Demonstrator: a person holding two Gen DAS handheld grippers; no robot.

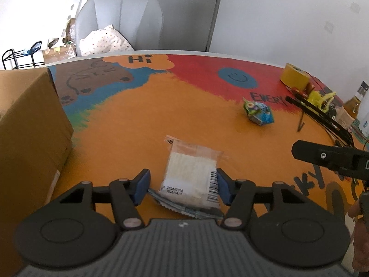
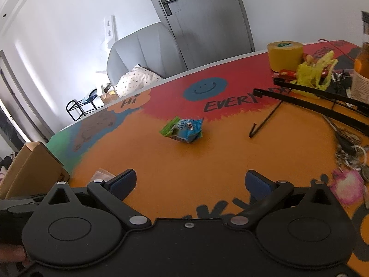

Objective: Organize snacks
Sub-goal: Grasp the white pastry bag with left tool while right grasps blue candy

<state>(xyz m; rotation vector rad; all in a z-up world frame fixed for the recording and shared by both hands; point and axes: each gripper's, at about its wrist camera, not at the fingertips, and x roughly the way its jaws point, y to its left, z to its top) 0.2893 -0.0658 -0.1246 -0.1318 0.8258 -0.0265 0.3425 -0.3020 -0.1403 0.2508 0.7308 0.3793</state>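
A clear packet of pale crackers (image 1: 192, 175) lies on the orange tablecloth, on top of another flat wrapper (image 1: 184, 209). My left gripper (image 1: 182, 188) is open, its blue pads on either side of the packet's near end. A blue and green snack bag (image 1: 259, 112) lies further right on the cloth; it also shows in the right wrist view (image 2: 183, 130). My right gripper (image 2: 190, 182) is open and empty, well short of that bag. It shows at the right edge of the left wrist view (image 1: 332, 159).
A cardboard box (image 1: 27, 133) stands at the left, also in the right wrist view (image 2: 27, 168). A yellow tape roll (image 2: 284, 55), yellow bag (image 2: 312, 75), bottle (image 2: 362, 69), black rods (image 2: 318, 108) and keys (image 2: 350, 159) crowd the right side. A grey chair (image 1: 120, 20) stands behind the table.
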